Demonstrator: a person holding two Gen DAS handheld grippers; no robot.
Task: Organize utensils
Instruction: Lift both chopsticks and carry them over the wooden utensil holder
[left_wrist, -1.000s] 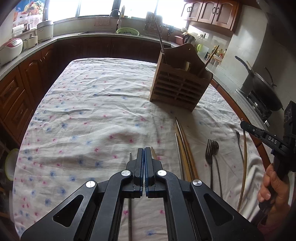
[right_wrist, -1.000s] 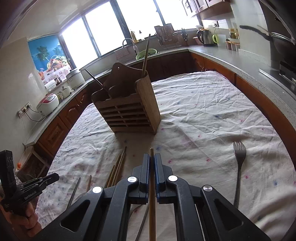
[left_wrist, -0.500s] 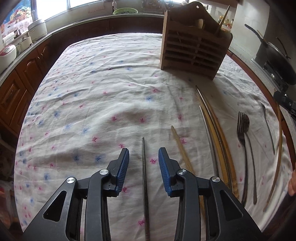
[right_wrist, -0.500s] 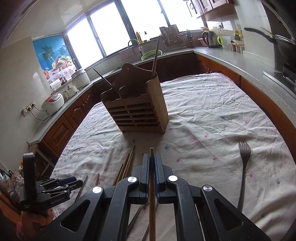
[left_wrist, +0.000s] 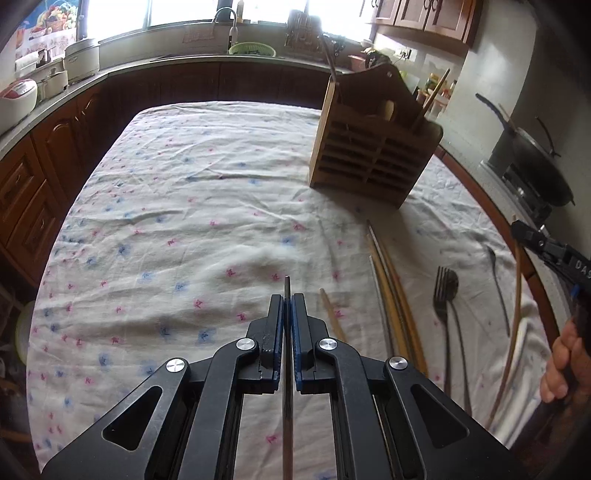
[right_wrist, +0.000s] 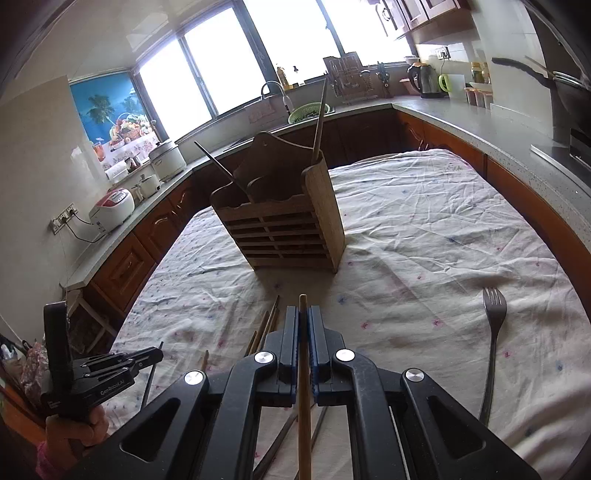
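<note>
**Left fingers now clamped on the metal chopstick**

Since half a second ago our left gripper (left_wrist: 287, 301) has gone from wide open around the metal chopstick (left_wrist: 286, 387) to closed on it, the rod's tip poking out just past the fingers (left_wrist: 275, 314). Our view has also lifted, so the window is back in sight.

Our worktop (left_wrist: 184, 206) carries a flowered cloth, and the wooden utensil holder (right_wrist: 284, 221) stands upright on it, far side, with a few sticks leaning out of its compartments. Loose chopsticks (left_wrist: 391, 291) lie in a bundle on the cloth between us and the holder, a fork (left_wrist: 445, 306) beside them, and another fork (right_wrist: 493, 332) shows in the right wrist view.

Our right gripper (right_wrist: 303, 314) is closed on a wooden chopstick (right_wrist: 304, 387), which runs straight between its fingers (right_wrist: 317, 332) and points toward the holder, well short of it.
</note>
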